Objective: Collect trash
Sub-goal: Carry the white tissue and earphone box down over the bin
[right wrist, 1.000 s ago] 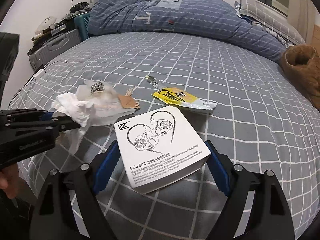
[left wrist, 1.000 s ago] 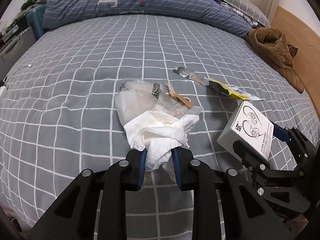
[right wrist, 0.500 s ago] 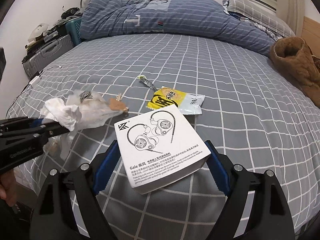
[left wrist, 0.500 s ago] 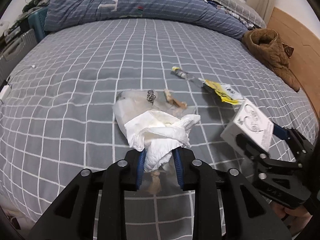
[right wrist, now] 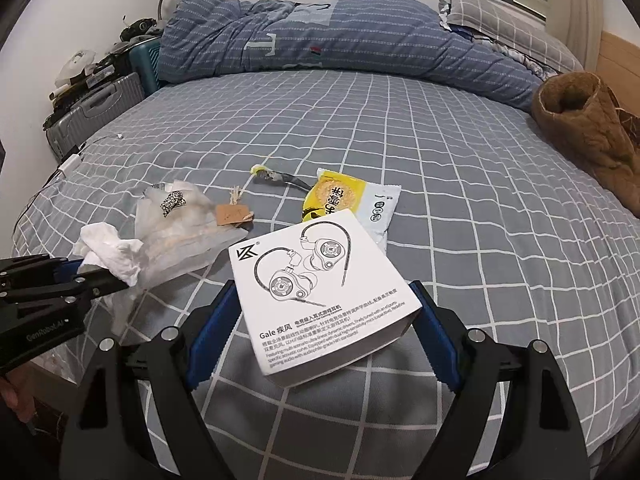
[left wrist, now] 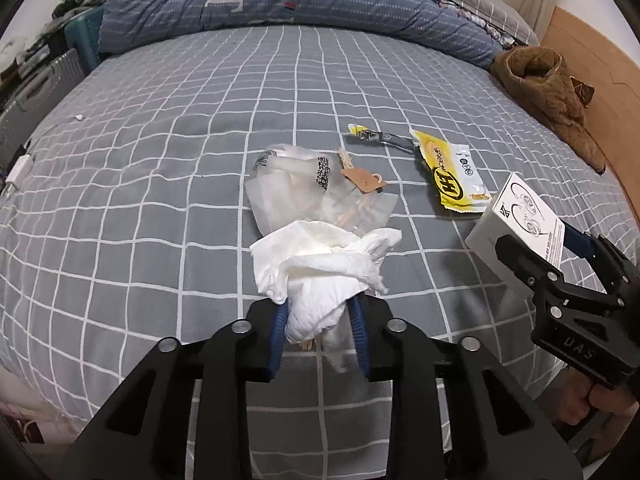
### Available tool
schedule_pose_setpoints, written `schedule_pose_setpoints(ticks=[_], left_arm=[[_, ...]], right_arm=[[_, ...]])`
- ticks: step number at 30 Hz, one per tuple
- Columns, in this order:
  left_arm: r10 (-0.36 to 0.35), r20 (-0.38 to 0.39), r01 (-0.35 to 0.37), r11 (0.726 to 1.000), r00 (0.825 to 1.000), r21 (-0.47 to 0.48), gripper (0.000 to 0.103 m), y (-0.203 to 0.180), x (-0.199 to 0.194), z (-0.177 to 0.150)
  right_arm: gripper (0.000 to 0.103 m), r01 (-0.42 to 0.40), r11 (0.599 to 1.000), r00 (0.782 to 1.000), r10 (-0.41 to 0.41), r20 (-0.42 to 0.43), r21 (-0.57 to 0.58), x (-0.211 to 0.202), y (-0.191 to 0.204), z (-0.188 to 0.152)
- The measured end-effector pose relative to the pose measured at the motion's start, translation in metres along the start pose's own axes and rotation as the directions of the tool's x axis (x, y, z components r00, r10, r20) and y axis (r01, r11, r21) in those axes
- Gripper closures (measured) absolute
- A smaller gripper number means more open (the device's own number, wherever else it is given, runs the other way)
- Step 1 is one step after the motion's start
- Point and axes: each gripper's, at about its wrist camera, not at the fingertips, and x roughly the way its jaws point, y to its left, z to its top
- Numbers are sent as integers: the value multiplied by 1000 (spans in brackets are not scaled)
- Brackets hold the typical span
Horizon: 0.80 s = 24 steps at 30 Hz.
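Crumpled white tissue (left wrist: 320, 276) pinched between the left jaws (left wrist: 320, 322), which are nearly shut and closing on it, wad bulging out ahead of the tips and a tail hanging below. White earphone box (right wrist: 320, 296) spanned flat-side up by the right jaws (right wrist: 320, 328), set wide with a blue pad against each side, box tilted and clear of the bed (left wrist: 160, 160). Left on the bed, ahead of both pairs of jaws: clear plastic bag (left wrist: 316, 196) just beyond the tissue, brown paper tag (left wrist: 362, 178) on its far edge; yellow snack wrapper (right wrist: 348, 200) just past the box, long axis running away from the right jaws and slightly across; thin torn strip (right wrist: 280, 176) beyond that, lying crosswise. Bag nearer the left jaws, wrapper and strip nearer the right. Both pairs full, so probably nothing more to be taken before these loads are dropped somewhere; no bin in either view. Brown jacket (right wrist: 588, 128) well off to the right, blue quilt (right wrist: 320, 36) at the far end.
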Motion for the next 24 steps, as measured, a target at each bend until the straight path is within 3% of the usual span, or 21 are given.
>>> schedule_pose_setpoints(ticks=[10,24], left_arm=[[-13,16,13,1000,1000,3,85,-7,-17,-9],[1,66,-1,1000,998,3,86,-10,-45,-33]], right_arm=[[23,12,1000,1000,-12,-1,14,-11,0,-7],[23,46,997,999,-46,4,56,-41,3,-22]])
